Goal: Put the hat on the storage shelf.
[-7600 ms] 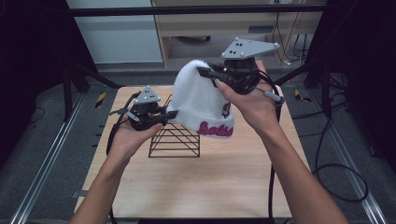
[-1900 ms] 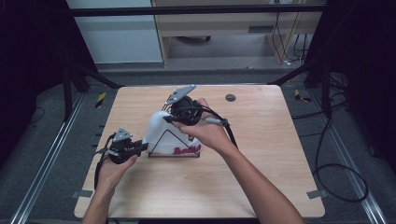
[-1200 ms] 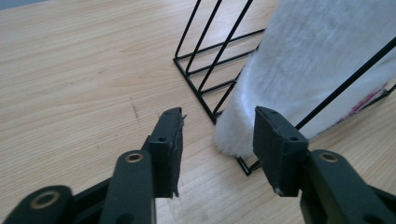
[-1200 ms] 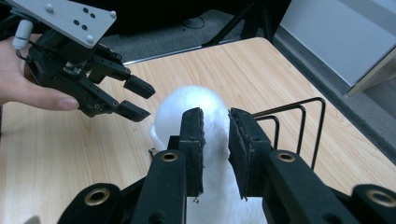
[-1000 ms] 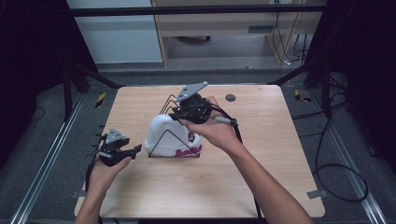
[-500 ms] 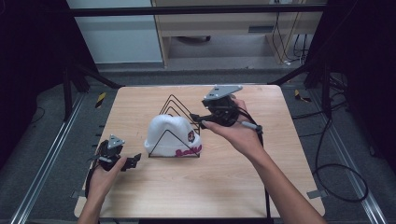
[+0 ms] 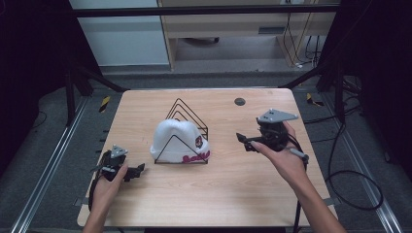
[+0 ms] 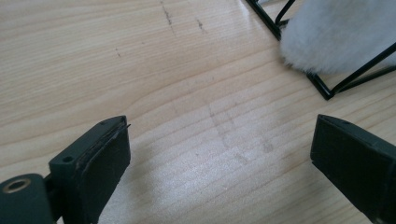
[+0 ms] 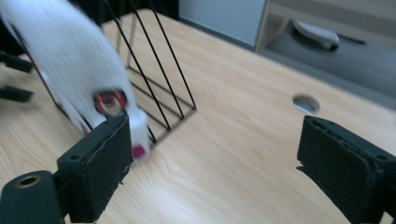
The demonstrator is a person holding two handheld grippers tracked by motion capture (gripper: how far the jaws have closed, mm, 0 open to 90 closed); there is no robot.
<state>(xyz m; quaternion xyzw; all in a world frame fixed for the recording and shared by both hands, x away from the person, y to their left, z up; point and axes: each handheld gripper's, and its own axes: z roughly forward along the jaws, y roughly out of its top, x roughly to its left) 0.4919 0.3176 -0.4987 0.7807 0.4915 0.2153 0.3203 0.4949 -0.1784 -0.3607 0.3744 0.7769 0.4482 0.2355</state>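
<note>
White and softly ribbed, the knitted hat (image 7: 178,138) sits draped over the black wire rack (image 7: 187,116), its domed crown dented at the top and its folded cuff carrying red lettering and a small round red badge. The rack is thin bent wire formed into a row of upright triangles; the hat covers the front ones, and the rear triangles stand bare behind it. In the left gripper view the hat's fuzzy cuff (image 8: 343,35) bulges over the rack's lower wires (image 8: 322,88), and in the right gripper view, though blurred, the knit (image 9: 70,60) leans against the slanted wires (image 9: 154,70). Rack and hat stand near the middle of the pale, straight-grained wooden table (image 7: 228,189), which has a round dark hole (image 7: 239,102) to the rack's far right. The left gripper (image 7: 138,170) lies low on the table in front of and to the left of the rack, its matte black padded jaws spread wide with nothing between them. The right gripper (image 7: 243,141), topped by its grey three-cornered plate, is held above the table to the right of the rack, its jaws likewise wide apart and empty. Half a second ago the right gripper was close beside the hat; it has since pulled away to the right, while the left gripper has stayed about where it was and the hat has not shifted.
</note>
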